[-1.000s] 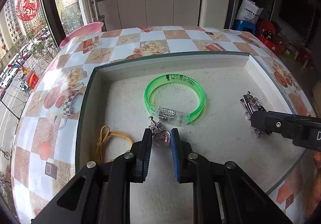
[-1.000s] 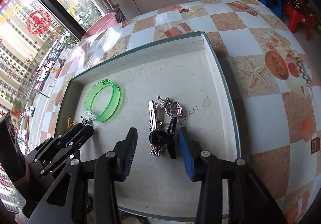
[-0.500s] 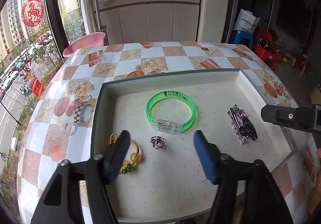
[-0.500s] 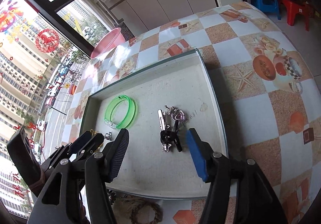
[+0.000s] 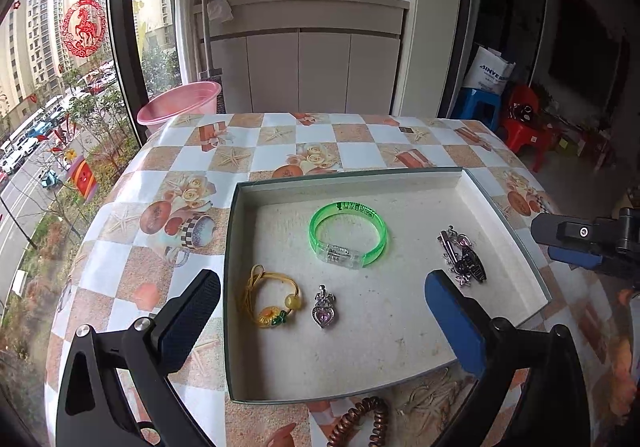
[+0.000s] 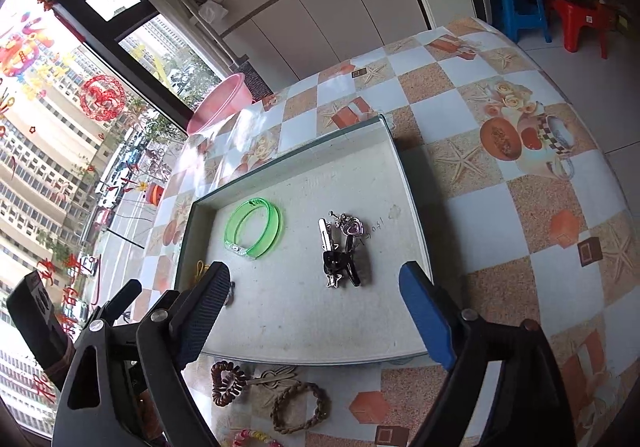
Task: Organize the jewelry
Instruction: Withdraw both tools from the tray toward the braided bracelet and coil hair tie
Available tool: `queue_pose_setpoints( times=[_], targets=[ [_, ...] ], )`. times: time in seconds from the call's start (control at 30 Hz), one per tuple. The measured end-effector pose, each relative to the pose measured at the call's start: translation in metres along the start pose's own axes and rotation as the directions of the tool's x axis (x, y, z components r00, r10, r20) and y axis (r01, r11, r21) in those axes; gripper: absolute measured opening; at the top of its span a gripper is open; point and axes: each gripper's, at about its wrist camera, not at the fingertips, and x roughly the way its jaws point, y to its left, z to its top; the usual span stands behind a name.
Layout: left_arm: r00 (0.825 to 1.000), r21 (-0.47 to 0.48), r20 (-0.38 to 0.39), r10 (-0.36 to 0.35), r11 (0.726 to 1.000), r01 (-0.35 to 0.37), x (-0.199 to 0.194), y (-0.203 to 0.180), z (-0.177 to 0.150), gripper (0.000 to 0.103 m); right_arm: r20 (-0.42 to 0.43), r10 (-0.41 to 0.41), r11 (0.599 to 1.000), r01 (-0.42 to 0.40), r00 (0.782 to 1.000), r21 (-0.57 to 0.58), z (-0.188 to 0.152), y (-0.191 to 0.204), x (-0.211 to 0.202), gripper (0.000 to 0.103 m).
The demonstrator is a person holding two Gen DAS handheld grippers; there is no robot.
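Both grippers have lifted back from the shallow white tray (image 5: 504,207), left gripper (image 5: 320,311) and right gripper (image 6: 316,299) wide apart and empty, leaving the purple heart pendant (image 5: 324,313) inside; remaining coiled brown hair tie (image 6: 228,383) outside risks snagging.

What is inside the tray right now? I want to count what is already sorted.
Inside the tray: a green bangle, a yellow hair tie, a purple heart pendant, and a cluster of hair clips. The clips overlap, so their count is unclear. Both claws hang open and empty.
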Motion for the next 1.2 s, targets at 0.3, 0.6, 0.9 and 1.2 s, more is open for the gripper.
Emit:
queue_pose_setpoints(
  times=[0.3,0.6,0.9,1.2],
  targets=[
    [0.999,0.016,0.038,-0.007,1.000,0.007,-0.040,0.010,-0.013,0.103,0.053,-0.010,1.000,0.010,0.999,-0.014,-0.014,0.007,-0.022,0.103],
    [0.998,0.019,0.047,0.044,0.999,-0.045,-0.072,0.029,-0.048,0.103,0.014,0.014,0.999,-0.013,1.000,-0.036,-0.037,0.015,-0.044,0.103],
    [0.998,-0.022,-0.056,0.029,0.999,-0.030,-0.064,0.036,-0.085,0.103,-0.039,-0.007,0.996,0.004,0.999,-0.085,-0.070,0.023,-0.052,0.103],
    [0.989,-0.082,-0.148,0.008,0.996,-0.021,-0.038,0.037,-0.106,0.103,-0.118,-0.105,0.988,0.090,0.987,-0.126,-0.099,0.016,-0.031,0.103]
  ],
)
